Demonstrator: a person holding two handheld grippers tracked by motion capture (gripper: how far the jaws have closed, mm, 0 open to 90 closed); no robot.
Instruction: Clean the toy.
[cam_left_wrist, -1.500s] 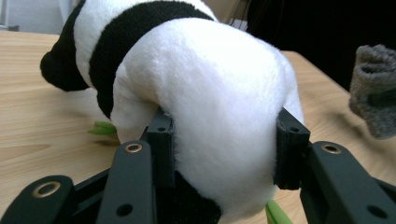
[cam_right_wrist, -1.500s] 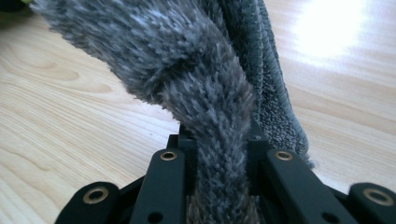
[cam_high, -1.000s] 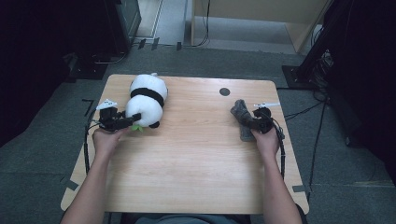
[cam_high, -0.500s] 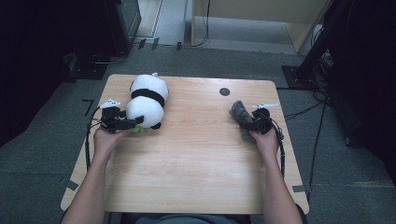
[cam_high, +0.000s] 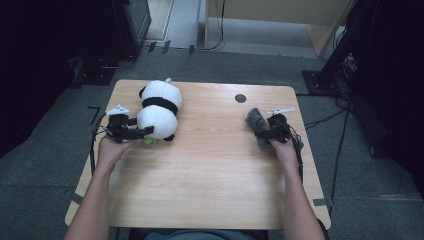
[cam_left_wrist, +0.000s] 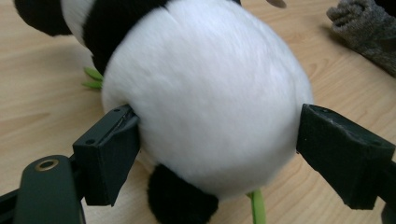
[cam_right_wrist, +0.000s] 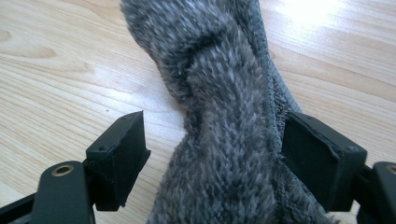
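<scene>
A: What sat at the left of the high view?

B: The left gripper (cam_high: 146, 131), its jaws spread and just been opening, flanked the white rump of a plush panda (cam_high: 159, 110) that lay on the wooden table (cam_high: 210, 170), upper left of it. In the left gripper view one jaw touched the fur, the other stood just clear.

A: And toward the right?

B: The right gripper (cam_high: 261, 134) straddled a grey fuzzy cloth (cam_high: 256, 121) near the table's right edge. Its jaws had also just been opening: one lay against the cloth, the other stood apart from it.
</scene>
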